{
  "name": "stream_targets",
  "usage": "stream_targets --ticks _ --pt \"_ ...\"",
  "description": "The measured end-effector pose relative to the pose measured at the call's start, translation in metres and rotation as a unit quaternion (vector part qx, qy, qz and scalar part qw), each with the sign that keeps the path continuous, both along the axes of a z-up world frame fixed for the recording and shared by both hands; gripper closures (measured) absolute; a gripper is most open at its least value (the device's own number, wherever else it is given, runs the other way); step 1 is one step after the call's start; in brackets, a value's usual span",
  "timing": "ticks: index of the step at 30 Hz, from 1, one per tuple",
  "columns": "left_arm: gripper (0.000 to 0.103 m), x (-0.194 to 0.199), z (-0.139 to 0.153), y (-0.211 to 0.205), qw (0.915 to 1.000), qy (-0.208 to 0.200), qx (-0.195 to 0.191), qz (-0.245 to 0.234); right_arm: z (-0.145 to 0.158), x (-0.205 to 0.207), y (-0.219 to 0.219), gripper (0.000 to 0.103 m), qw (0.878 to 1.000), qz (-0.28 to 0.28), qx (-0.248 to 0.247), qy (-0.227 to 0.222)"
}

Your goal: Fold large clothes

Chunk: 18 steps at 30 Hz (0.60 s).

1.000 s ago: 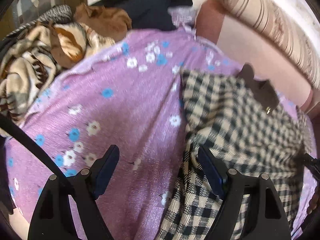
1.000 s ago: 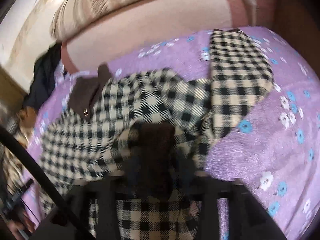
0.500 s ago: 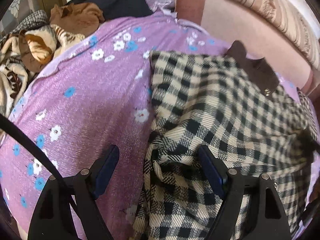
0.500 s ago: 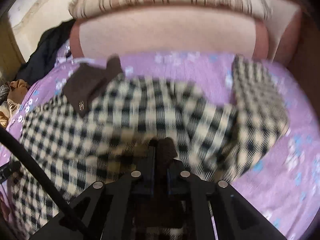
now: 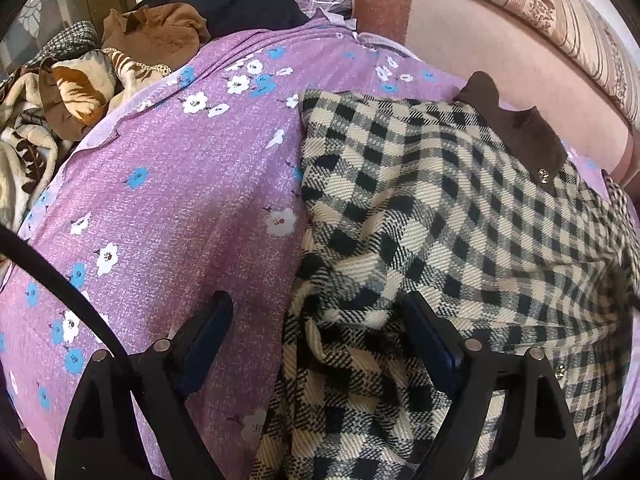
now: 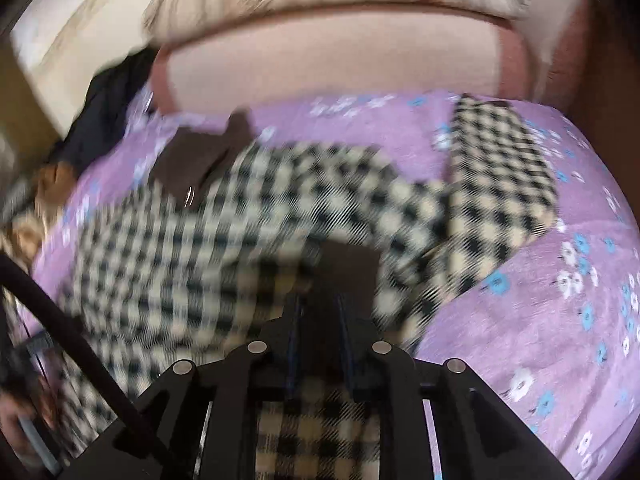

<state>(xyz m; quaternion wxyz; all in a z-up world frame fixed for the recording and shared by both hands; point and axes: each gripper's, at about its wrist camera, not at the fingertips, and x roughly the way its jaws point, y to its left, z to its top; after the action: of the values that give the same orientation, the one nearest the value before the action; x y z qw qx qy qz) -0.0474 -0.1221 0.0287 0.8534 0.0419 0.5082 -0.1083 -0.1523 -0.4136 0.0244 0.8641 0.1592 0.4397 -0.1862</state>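
Note:
A black-and-cream checked coat [image 5: 448,216] with a brown collar [image 5: 520,136] lies on a purple flowered bedsheet [image 5: 168,208]. My left gripper [image 5: 316,332] is open, with its right finger on the coat's rumpled left edge and its left finger over the sheet. In the blurred right wrist view the coat [image 6: 224,240] spreads across the bed, one sleeve [image 6: 500,184] lying out to the right. My right gripper [image 6: 318,308] is shut on a brown-edged fold of the coat and holds it up.
A pile of brown, tan and dark clothes [image 5: 100,64] lies at the bed's far left. A pink padded headboard [image 5: 500,48] with a striped cushion [image 5: 560,12] runs behind the bed. Bare sheet [image 6: 540,320] lies right of the coat.
The left gripper has moved right, over the coat's left edge. The right gripper, still shut on the fold, has carried it over the coat body and is still moving.

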Motion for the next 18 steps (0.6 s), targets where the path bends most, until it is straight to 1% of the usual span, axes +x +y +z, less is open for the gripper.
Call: stream_targets --ticks 2,3,4,5,6,7,9,11,12,13,15,18 --pt "0.017 -0.006 0.006 -0.001 1.0 -0.007 -0.002 -0.003 -0.028 0.008 0.003 0.083 0.998 -0.001 0.004 0.059" --pt "0.017 -0.009 0.009 -0.002 0.9999 -0.013 -0.003 -0.006 -0.038 0.007 0.001 0.083 0.997 -0.013 0.014 0.074" --pt "0.017 -0.013 0.013 -0.003 0.9997 -0.02 -0.001 -0.009 -0.035 0.002 0.0 0.083 0.998 -0.021 0.015 0.061" --pt "0.017 -0.016 0.015 -0.003 0.9996 -0.026 0.0 -0.013 -0.03 0.0 0.001 0.083 0.997 -0.021 0.015 0.068" --pt "0.017 -0.02 0.019 -0.004 0.9992 -0.035 0.001 -0.018 -0.024 -0.001 0.002 0.079 0.997 -0.017 0.014 0.075" --pt "0.017 -0.022 0.021 -0.005 0.9989 -0.042 0.004 -0.022 -0.015 -0.006 0.007 0.073 0.998 -0.013 0.011 0.064" --pt "0.017 -0.026 0.026 -0.006 0.9979 -0.057 0.012 -0.027 -0.001 -0.015 0.011 0.065 0.999 -0.016 0.011 0.044" --pt "0.017 -0.028 0.029 -0.008 0.9973 -0.066 0.011 -0.029 0.011 -0.023 0.015 0.061 0.999 -0.013 0.024 0.023" --pt "0.017 -0.028 0.03 -0.008 0.9972 -0.067 0.01 -0.031 0.015 -0.028 0.016 0.057 1.0 -0.012 0.025 0.014" --pt "0.017 -0.028 0.03 -0.009 0.9972 -0.067 0.009 -0.033 0.019 -0.031 0.018 0.051 1.0 -0.013 0.019 0.007" --pt "0.017 -0.028 0.029 -0.011 0.9971 -0.065 0.011 -0.036 0.022 -0.034 0.021 0.045 1.0 -0.017 0.015 -0.001" --pt "0.017 -0.029 0.028 -0.013 0.9969 -0.065 0.02 -0.039 0.017 -0.034 0.015 0.045 0.999 -0.021 0.031 -0.001"
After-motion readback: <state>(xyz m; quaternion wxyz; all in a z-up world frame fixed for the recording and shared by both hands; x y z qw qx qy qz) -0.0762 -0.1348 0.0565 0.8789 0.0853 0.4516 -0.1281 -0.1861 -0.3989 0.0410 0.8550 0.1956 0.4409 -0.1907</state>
